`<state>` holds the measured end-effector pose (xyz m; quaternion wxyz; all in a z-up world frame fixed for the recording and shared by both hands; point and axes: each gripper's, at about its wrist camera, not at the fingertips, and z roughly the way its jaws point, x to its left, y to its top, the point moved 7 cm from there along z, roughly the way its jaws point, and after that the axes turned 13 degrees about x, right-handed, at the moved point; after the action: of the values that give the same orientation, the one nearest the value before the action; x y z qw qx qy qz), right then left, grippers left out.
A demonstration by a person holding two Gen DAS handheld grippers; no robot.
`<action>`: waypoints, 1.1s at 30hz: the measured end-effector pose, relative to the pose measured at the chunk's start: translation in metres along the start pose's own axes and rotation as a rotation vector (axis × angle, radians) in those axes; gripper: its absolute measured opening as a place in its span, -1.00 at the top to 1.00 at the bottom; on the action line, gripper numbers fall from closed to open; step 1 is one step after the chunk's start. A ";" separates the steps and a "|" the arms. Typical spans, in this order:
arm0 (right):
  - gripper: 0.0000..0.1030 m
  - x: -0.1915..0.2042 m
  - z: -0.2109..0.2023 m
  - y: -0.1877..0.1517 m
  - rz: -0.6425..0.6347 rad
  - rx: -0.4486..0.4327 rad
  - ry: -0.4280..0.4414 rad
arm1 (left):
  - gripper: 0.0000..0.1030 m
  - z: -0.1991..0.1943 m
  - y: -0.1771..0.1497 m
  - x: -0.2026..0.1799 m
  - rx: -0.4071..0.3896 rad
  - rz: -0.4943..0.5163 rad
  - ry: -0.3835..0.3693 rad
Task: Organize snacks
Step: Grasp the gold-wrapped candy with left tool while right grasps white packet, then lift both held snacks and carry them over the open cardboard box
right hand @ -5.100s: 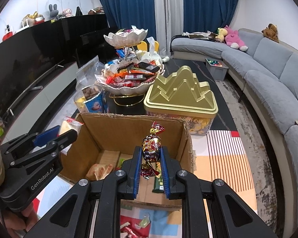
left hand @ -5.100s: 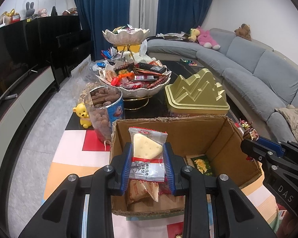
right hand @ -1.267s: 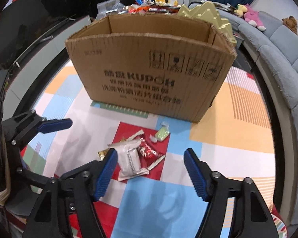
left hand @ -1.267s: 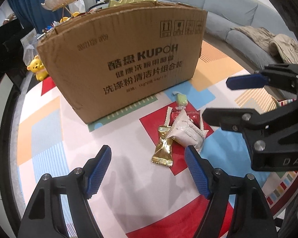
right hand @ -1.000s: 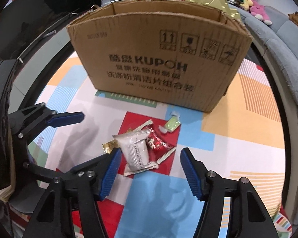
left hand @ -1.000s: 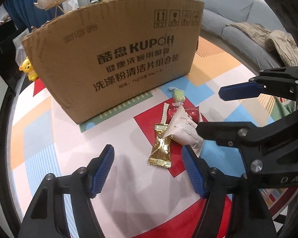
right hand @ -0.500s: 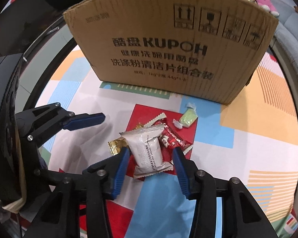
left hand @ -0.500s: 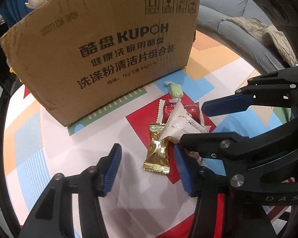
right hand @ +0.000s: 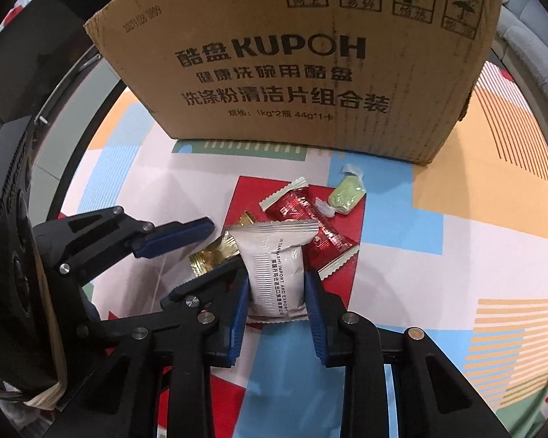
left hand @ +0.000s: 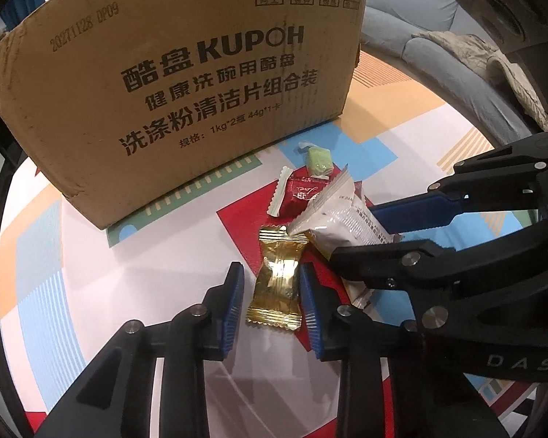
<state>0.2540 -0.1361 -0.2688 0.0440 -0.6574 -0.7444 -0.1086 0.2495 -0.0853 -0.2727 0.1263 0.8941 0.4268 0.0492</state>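
Note:
A small heap of snacks lies on the patterned mat in front of the cardboard box (left hand: 201,73) (right hand: 292,54). My left gripper (left hand: 271,268) (right hand: 224,246) straddles the gold packet (left hand: 276,281) (right hand: 212,255). Its jaws are closing, and a thin gap still shows on the packet's left side. My right gripper (right hand: 276,275) (left hand: 352,233) is closing on the white packet (right hand: 276,266) (left hand: 343,215), with both pads against its sides. A red packet (left hand: 303,193) (right hand: 303,215) and a green candy (left hand: 319,158) (right hand: 347,195) lie loose just beyond, nearer the box.
The box wall stands close behind the snacks. The colourful mat (left hand: 91,273) spreads out on every side. A grey sofa (left hand: 420,47) with a beige cloth (left hand: 511,73) on it sits at the far right. The two grippers crowd each other over the heap.
Both grippers have come down closer to the heap and narrowed their jaws, the left around the gold packet and the right onto the white packet.

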 end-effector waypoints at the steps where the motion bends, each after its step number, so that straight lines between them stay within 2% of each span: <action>1: 0.40 0.000 -0.001 0.000 0.001 -0.003 -0.001 | 0.44 0.000 0.000 0.000 -0.002 -0.001 -0.001; 9: 0.40 -0.007 -0.011 -0.001 0.014 -0.020 -0.010 | 0.60 -0.002 0.000 -0.002 -0.015 -0.010 -0.003; 19: 0.40 -0.010 -0.023 -0.001 0.018 -0.040 -0.011 | 0.63 -0.009 0.000 -0.004 -0.031 -0.023 -0.004; 33: 0.40 -0.006 -0.048 0.001 0.013 -0.089 -0.021 | 0.63 -0.031 -0.001 0.011 -0.056 -0.129 0.014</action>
<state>0.2524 -0.1526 -0.2230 0.0076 -0.6646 -0.7350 -0.1344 0.2500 -0.0705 -0.2429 0.1513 0.8605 0.4828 0.0593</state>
